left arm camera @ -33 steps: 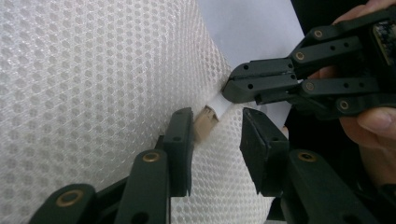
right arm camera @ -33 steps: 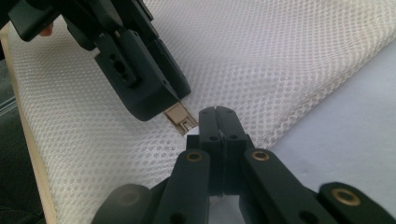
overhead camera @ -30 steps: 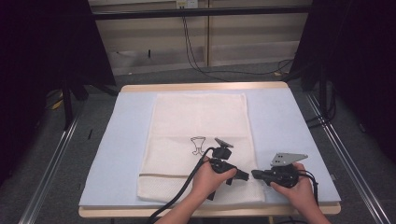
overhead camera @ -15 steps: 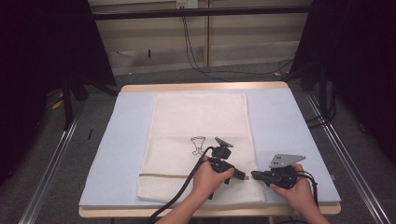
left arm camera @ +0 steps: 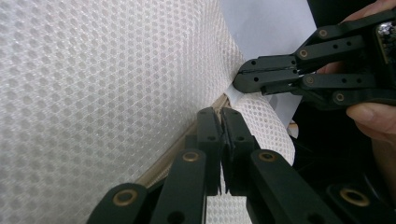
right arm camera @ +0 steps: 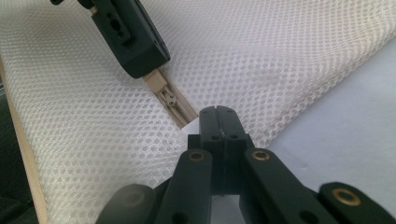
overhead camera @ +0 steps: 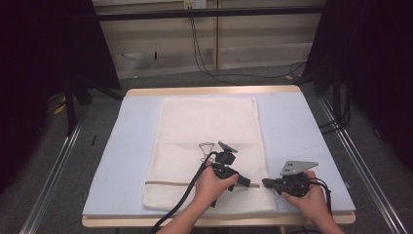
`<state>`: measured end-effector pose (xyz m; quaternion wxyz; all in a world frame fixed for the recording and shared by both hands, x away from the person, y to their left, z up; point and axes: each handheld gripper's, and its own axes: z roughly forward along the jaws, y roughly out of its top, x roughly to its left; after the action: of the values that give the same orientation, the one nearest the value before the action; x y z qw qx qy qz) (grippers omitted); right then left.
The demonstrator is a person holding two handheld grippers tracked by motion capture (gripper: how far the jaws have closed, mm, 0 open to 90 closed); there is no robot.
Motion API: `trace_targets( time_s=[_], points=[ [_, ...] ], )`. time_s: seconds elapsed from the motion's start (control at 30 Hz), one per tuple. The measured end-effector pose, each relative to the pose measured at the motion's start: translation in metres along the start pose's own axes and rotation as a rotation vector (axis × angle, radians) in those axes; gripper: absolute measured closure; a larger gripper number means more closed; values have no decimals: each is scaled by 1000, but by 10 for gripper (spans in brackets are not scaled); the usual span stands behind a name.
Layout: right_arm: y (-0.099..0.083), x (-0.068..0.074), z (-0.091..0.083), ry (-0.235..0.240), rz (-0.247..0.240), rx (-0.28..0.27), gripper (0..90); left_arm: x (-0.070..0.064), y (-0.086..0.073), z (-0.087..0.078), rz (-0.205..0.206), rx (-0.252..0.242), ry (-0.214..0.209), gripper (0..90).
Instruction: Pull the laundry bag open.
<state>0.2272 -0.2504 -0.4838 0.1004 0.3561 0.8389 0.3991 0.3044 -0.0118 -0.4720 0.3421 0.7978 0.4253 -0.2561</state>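
Note:
A white mesh bag point(overhead camera: 209, 126) lies flat on the blue mat point(overhead camera: 131, 136), with a beige zipper band point(overhead camera: 170, 184) across its near end. My left gripper point(overhead camera: 248, 184) is shut on the zipper near its right end point(left arm camera: 222, 126). From the right gripper view I see it as a black block point(right arm camera: 135, 42) sitting over the beige zipper point(right arm camera: 168, 100). My right gripper point(overhead camera: 265, 183) is shut on the bag's right edge just past the zipper end point(right arm camera: 219, 112). The left gripper view shows it pinching a fold of mesh point(left arm camera: 243, 79).
A thin black wire clip point(overhead camera: 206, 148) lies on the bag just beyond my left hand. The mat's right strip point(overhead camera: 292, 131) is bare. The table's front edge point(overhead camera: 219, 220) runs close under both hands, and cables trail from the grippers.
My right gripper has slid left to the bag's right edge and now pinches it. The left gripper has stayed at the zipper.

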Motion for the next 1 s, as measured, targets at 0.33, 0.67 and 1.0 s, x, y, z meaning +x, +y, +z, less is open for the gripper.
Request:
trace_targets(
  time_s=[0.33, 0.67, 1.0],
  points=[
    [1, -1, 0, 4, -2, 6, 900, 5, -1, -13, -5, 14, 0, 876],
    [1, 0, 0, 4, -9, 5, 900, 10, -1, -22, -5, 15, 3, 876],
    [1, 0, 0, -1, -9, 6, 900, 14, -2, -25, -13, 17, -4, 876]
  ],
)
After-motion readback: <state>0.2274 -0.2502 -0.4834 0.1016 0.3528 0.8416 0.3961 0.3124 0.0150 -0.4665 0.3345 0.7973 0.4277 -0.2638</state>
